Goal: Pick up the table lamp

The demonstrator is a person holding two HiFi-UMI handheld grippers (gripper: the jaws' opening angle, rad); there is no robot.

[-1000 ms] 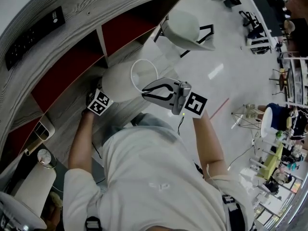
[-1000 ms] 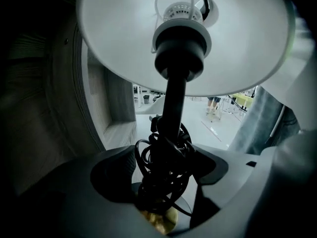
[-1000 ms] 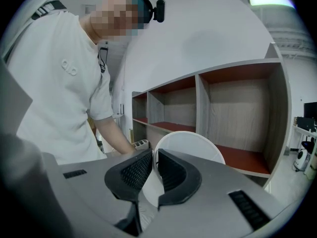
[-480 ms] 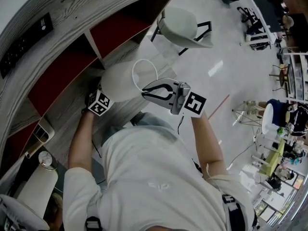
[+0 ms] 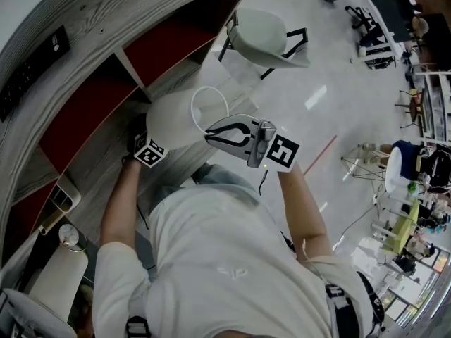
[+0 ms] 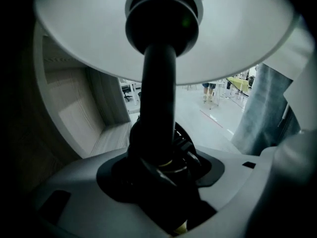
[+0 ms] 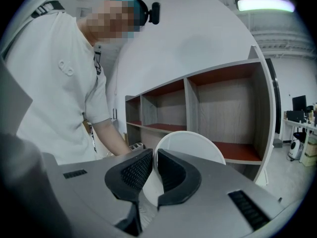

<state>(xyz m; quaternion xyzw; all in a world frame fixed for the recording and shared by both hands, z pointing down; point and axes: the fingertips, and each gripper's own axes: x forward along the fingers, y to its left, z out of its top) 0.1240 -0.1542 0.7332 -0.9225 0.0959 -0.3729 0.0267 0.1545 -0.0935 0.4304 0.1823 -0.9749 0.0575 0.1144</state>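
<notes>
The table lamp has a white shade [image 5: 173, 118] and a black stem [image 6: 158, 93]. It is held up in front of the shelf unit. My left gripper [image 6: 158, 167] reaches under the shade from the left, so only its marker cube [image 5: 149, 152] shows in the head view. Its jaws have just been opening a little, with the stem between them and filling the gap. My right gripper [image 5: 211, 134] is shut on the shade's thin rim [image 7: 193, 145], which runs between its ribbed pads [image 7: 133, 170].
A grey wooden shelf unit [image 5: 91, 97] with red-backed compartments stands behind the lamp. A white chair [image 5: 264, 37] is on the glossy floor beyond it. A small clock [image 5: 68, 236] and another pale shade [image 5: 60, 270] sit at lower left.
The left gripper's marker cube has shifted slightly down under the shade. The right gripper stays on the rim and the lamp has barely moved.
</notes>
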